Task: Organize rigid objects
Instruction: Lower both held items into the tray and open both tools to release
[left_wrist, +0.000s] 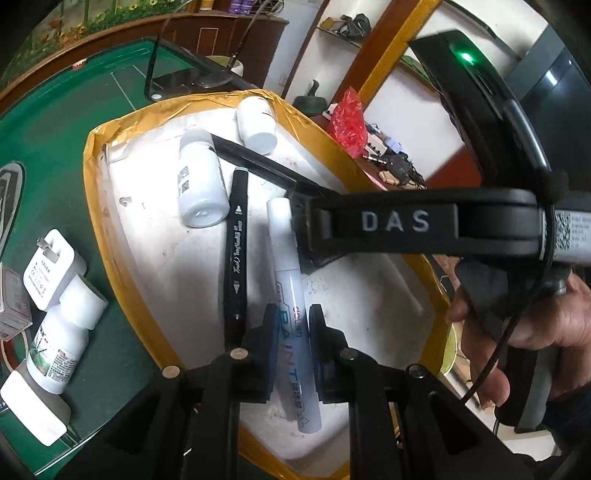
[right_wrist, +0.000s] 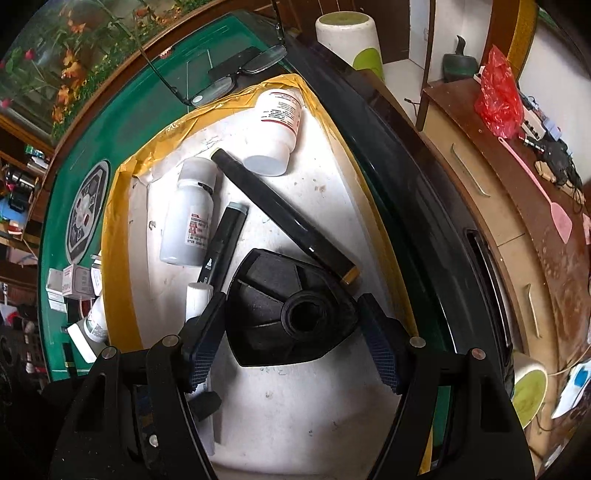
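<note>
the left gripper (left_wrist: 291, 354) straddles a white paint pen (left_wrist: 290, 295) that lies along the floor of a white tray (left_wrist: 155, 236) with yellow tape on its rim; the pads sit close on either side of the barrel, but whether they press it i cannot tell. just left of the pen, side by side, lies a black marker (left_wrist: 233, 251). the right gripper (right_wrist: 291, 343) is spread wide, its fingers either side of a black wedge-shaped holder (right_wrist: 280, 314) with a round socket, and not touching it. in the left view this gripper's body crosses over the tray from the right and hides the holder and the pen's far tip; the right hand (left_wrist: 517, 325) holds its handle.

further in, a long black bar (right_wrist: 284, 214) with a gold end lies diagonally, its near end by the holder. a white bottle (right_wrist: 190, 214) lies left of the marker, and a second bottle (right_wrist: 277, 129) lies in the far corner against the rim.

outside the tray, on the green desk (left_wrist: 55, 140), stand a charger (left_wrist: 51, 269) and a small labelled bottle (left_wrist: 62, 347) to the left. past the far rim lie glasses (right_wrist: 229, 77) on a phone. a red bag (right_wrist: 498, 99) sits on a cabinet to the right.
</note>
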